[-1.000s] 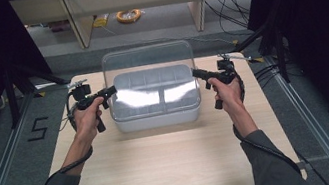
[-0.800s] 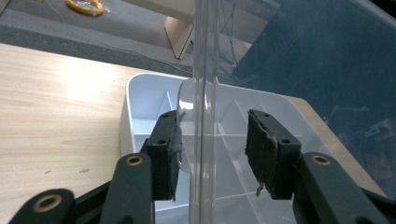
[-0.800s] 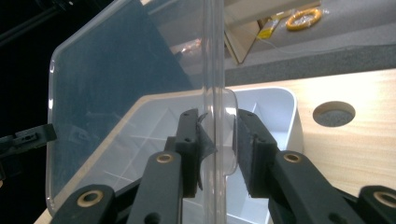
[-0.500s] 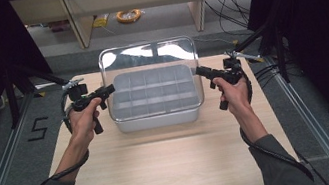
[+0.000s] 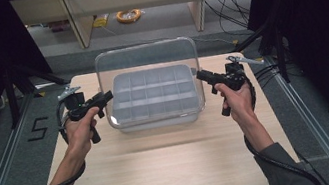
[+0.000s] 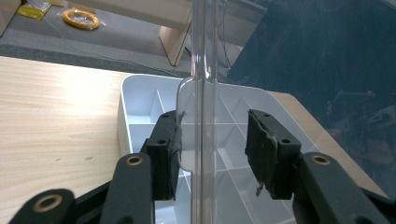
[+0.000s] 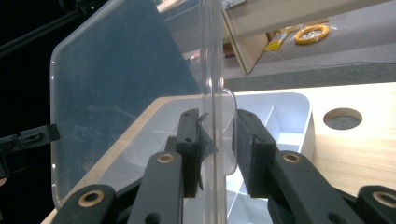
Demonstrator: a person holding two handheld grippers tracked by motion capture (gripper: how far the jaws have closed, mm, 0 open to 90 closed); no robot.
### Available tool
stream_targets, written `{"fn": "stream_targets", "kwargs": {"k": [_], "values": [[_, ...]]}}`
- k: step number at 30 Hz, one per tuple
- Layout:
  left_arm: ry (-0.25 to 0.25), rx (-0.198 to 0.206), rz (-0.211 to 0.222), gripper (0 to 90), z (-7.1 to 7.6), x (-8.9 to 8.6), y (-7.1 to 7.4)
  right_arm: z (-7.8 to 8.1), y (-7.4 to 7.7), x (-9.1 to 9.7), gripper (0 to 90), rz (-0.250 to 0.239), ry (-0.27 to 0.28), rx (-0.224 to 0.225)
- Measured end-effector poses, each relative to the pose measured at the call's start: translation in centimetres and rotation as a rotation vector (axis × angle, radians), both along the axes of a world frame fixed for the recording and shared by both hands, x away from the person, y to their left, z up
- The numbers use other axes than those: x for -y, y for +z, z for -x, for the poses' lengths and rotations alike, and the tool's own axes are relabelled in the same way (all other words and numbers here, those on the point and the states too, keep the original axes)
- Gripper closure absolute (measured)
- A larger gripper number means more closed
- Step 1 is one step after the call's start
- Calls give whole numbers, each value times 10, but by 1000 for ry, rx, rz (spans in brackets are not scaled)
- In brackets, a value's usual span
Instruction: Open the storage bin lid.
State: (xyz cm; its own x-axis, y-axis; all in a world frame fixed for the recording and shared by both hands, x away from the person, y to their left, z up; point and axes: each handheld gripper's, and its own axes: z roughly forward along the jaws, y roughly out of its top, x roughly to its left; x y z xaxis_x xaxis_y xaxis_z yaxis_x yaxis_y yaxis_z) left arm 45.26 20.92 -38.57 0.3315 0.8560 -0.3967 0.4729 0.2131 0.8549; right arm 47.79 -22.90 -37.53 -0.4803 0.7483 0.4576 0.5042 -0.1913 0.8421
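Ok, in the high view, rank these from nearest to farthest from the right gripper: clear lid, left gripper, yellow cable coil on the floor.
1. clear lid, clamped at its right edge by the right gripper.
2. left gripper, across the white divided tray.
3. yellow cable coil, far back on the floor.

Your near tabletop [image 5: 165,168] open for passage, raised clear lid [image 5: 146,57] walls off the far edge, compartment tray [image 5: 152,94] between your grippers.

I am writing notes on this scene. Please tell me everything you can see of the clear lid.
The clear lid looks like thin transparent plastic, rectangular with rounded corners and a small tab on each short side. It is tilted up steeply above the white compartment box, its near edge low over the box. The left hand-held gripper has one side tab between its jaws, the right hand-held gripper the other. Both appear shut on it.
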Motion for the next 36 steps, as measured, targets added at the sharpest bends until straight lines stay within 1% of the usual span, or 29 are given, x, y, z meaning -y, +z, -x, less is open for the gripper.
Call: {"fn": "stream_targets", "kwargs": {"k": [1,3,6,7,8,9,10,12,13,14,16,17,18,19,20,21,23,25,26,27,29,30,31,32,33,34,35,36], "values": [[0,3,-3,551,2,0,0,1,-1,1,728,18,5,22],[-1,7,-2,550,7,0,0,7,0,0,728,2,3,5],[-5,12,-4,550,14,-1,-1,14,0,0,728,17,6,25],[-7,14,-6,550,17,-1,-1,18,1,-1,728,8,5,18],[-8,17,-7,550,19,-1,-1,20,0,0,727,22,6,34],[-11,19,-13,549,22,-1,-2,22,0,1,727,21,12,38],[-12,20,-14,548,24,0,-3,25,0,0,727,17,8,29],[-14,19,-20,548,28,0,-5,30,-1,1,726,34,7,41],[-14,17,-20,548,30,0,-7,33,-2,0,726,21,11,25],[-15,17,-17,549,32,0,-8,35,-3,0,726,19,9,18],[-22,14,-16,549,35,1,-11,39,-5,1,726,23,8,28],[-25,13,-15,550,37,1,-13,40,-6,2,726,37,17,41],[-24,11,-12,550,38,1,-14,42,-7,3,727,39,19,49],[-26,10,-17,550,39,1,-16,44,-7,2,727,36,15,34],[-26,10,-23,550,41,1,-17,46,-7,1,726,34,12,31],[-27,8,-21,549,42,1,-18,47,-9,2,727,52,18,48],[-30,8,-21,550,45,1,-20,49,-10,3,727,54,17,53],[-32,6,-22,550,48,2,-22,53,-12,2,726,45,15,41],[-34,6,-24,550,50,2,-23,54,-13,3,726,57,18,52],[-33,2,-29,550,52,2,-24,56,-14,3,726,55,18,50],[-38,1,-35,550,56,2,-27,60,-16,3,725,47,17,40],[-39,-1,-33,550,57,3,-27,63,-17,3,725,51,16,33],[-42,-2,-36,551,60,3,-29,63,-18,4,725,65,18,52],[-45,-6,-36,551,61,3,-30,68,-18,3,725,44,17,24],[-46,-5,-36,551,62,3,-31,67,-20,5,725,69,20,57],[-48,-5,-37,551,64,3,-32,70,-19,4,725,62,15,40],[-47,-6,-34,551,66,3,-34,72,-20,4,725,63,20,47],[-46,-7,-34,551,67,3,-35,76,-20,3,725,52,20,30]]}}
